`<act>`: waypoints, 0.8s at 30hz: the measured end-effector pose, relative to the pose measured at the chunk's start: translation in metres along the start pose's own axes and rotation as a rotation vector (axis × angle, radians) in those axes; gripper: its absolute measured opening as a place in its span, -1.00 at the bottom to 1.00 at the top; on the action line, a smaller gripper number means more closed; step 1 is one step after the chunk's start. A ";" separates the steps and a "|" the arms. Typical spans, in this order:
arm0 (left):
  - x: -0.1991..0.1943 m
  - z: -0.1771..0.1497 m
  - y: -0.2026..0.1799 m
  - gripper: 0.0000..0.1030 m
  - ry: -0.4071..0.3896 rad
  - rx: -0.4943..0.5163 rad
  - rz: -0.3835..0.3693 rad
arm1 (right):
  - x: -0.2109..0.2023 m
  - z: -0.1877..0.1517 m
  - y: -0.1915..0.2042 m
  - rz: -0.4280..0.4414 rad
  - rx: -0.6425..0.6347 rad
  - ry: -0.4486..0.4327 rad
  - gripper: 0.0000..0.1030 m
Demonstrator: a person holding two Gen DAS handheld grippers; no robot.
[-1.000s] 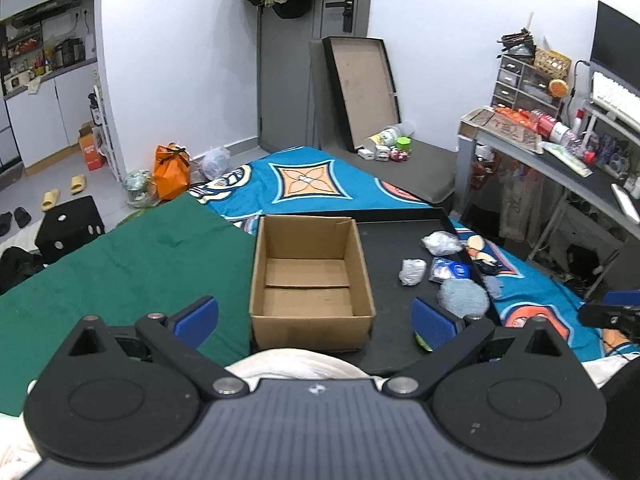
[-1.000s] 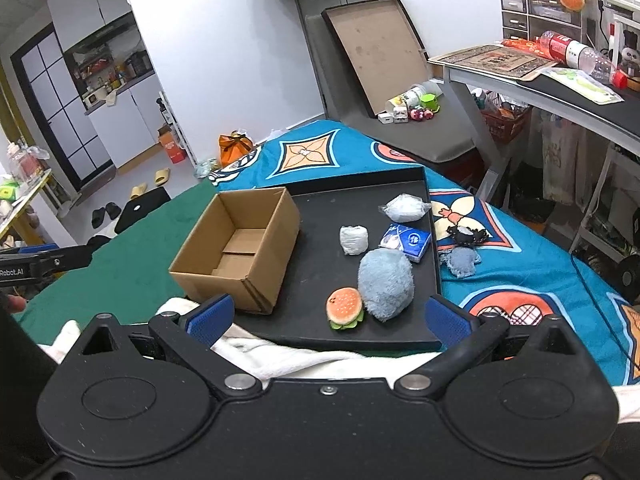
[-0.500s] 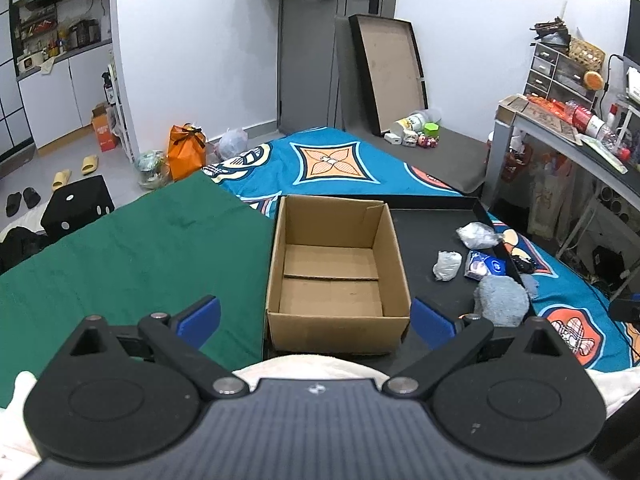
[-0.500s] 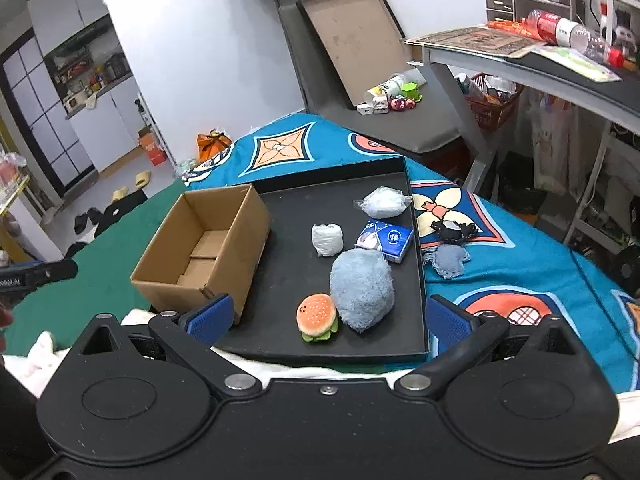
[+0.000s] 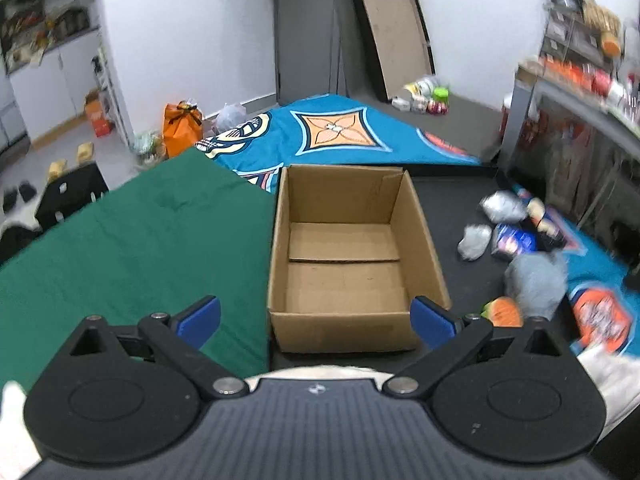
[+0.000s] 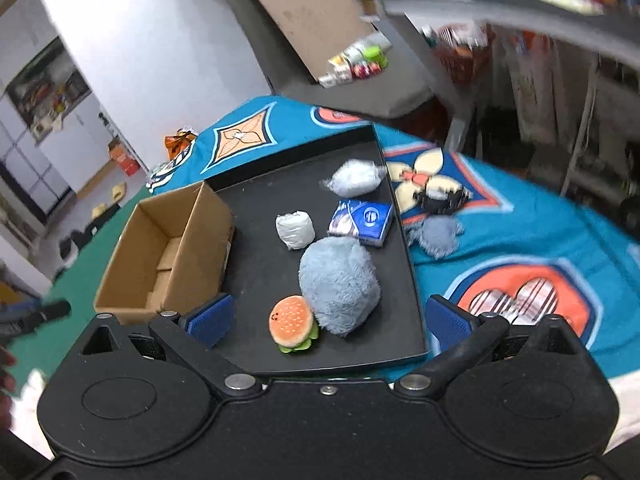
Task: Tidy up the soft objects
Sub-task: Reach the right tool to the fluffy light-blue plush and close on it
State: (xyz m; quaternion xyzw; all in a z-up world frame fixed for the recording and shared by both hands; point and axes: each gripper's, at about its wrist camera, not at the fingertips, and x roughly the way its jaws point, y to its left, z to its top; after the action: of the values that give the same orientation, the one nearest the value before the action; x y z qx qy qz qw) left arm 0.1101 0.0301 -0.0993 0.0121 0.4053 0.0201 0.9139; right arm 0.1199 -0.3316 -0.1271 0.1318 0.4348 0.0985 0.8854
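An empty cardboard box (image 5: pixel 352 256) (image 6: pixel 168 256) stands on the left end of a black tray (image 6: pixel 260 272). On the tray lie a fluffy blue plush (image 6: pixel 338 284) (image 5: pixel 536 284), a small burger plush (image 6: pixel 292 324) (image 5: pixel 502 312), a white roll (image 6: pixel 295 230), a blue packet (image 6: pixel 362 222) and a pale wrapped bundle (image 6: pixel 354 178). A small blue plush (image 6: pixel 438 234) lies off the tray on the bedspread. My left gripper (image 5: pixel 316 320) is open in front of the box, holding nothing. My right gripper (image 6: pixel 328 320) is open just short of the burger and the blue plush.
The tray rests on a blue patterned bedspread (image 5: pixel 340 140) beside a green cloth (image 5: pixel 140 240). A desk (image 5: pixel 580 100) with clutter stands at the right. A framed board (image 5: pixel 394 36) leans on the far wall, with bottles below it. An orange bag (image 5: pixel 182 128) is on the floor.
My left gripper has swung left and closer, so the box now sits centred between its fingers. My right gripper has moved forward and down toward the burger and blue plush.
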 end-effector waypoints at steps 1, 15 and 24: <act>0.004 0.001 0.001 0.96 0.005 0.032 0.015 | 0.003 0.002 -0.001 0.011 0.009 0.013 0.97; 0.055 0.002 0.030 0.71 0.070 0.043 0.001 | 0.057 0.020 0.022 -0.055 -0.143 0.113 0.79; 0.087 0.001 0.042 -0.14 0.141 -0.055 -0.034 | 0.095 0.024 0.033 -0.111 -0.205 0.196 0.79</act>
State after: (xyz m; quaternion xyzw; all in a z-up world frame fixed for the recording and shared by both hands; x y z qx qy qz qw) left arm 0.1685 0.0757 -0.1614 -0.0215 0.4681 0.0164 0.8833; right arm 0.1942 -0.2769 -0.1731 0.0061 0.5132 0.1056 0.8517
